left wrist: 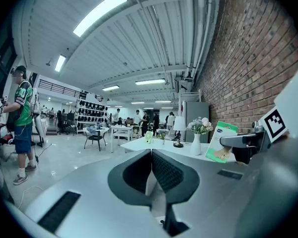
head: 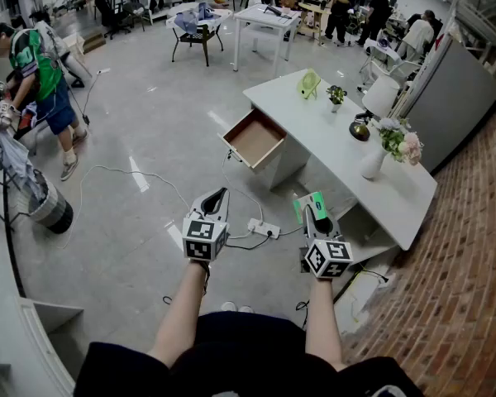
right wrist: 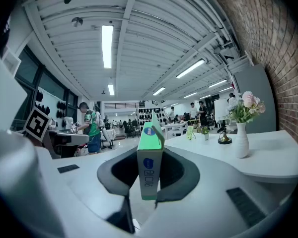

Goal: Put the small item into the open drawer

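1. Cardboard, by the look of it: one slim green box, flat-sided and rectangular, stands upright, clamped between the dark jaws of the right gripper.
2. Left gripper carries nothing, and its two ribbed black jaws are pressed together.
3. Two grippers in all, both with smooth pale-grey shells.
4. One drawer hangs open from the white desk, a shallow tray with a brown, wood-like inside. It's well apart from the held box, which hangs over the glossy grey floor.
5. One white vase of flowers stands on the desk.
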A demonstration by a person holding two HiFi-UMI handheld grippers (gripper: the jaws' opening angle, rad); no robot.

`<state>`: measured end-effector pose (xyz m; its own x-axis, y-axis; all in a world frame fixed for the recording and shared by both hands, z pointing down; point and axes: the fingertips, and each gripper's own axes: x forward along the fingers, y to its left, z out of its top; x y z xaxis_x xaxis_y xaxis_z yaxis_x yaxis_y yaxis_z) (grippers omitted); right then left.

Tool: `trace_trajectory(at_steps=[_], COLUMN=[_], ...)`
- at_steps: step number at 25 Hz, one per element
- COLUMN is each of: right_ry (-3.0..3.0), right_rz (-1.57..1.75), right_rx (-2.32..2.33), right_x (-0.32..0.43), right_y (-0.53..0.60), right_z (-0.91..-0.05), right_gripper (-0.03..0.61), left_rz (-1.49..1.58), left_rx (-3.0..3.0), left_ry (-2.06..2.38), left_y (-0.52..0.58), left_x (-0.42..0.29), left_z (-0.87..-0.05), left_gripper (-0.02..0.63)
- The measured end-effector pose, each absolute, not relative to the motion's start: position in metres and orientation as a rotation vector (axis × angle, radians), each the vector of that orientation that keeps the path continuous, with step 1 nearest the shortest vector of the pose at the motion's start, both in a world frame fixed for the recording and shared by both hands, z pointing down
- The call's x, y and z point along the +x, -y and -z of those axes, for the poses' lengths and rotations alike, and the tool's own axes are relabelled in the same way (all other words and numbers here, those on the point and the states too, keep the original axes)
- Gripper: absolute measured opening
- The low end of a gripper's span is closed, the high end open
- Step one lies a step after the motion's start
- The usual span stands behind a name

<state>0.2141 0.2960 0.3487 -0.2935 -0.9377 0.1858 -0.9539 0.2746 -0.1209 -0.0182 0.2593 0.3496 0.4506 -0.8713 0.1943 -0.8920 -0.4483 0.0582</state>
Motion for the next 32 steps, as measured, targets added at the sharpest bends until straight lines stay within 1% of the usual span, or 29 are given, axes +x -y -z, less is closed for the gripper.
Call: trace_trajectory(at_steps=[5,14,32], right_ry=[2.451,2.492,2.505], right_rz=[-0.309,-0.320,-0.347], right_rx=[1.828,1.826,1.867], right_x=[0.217,0.216,0.186], right_y=[-0.291,-0.286,-0.258], right_z=[-0.345,-0.351,-0.354], right_gripper=[0.075,0.075,0.078], left_rz=[-0.175,-0.209,-0.229], left_rx=[2.546,2.549,2.551], left_ry=[1.543,1.583,1.562], left_y=[-0.258,-0.255,-0.226], left_x=[-0.016,-0.020,-0.055], left_z=[-0.341,-0.346,-0.362], left_gripper=[0.023,0.023,0.023])
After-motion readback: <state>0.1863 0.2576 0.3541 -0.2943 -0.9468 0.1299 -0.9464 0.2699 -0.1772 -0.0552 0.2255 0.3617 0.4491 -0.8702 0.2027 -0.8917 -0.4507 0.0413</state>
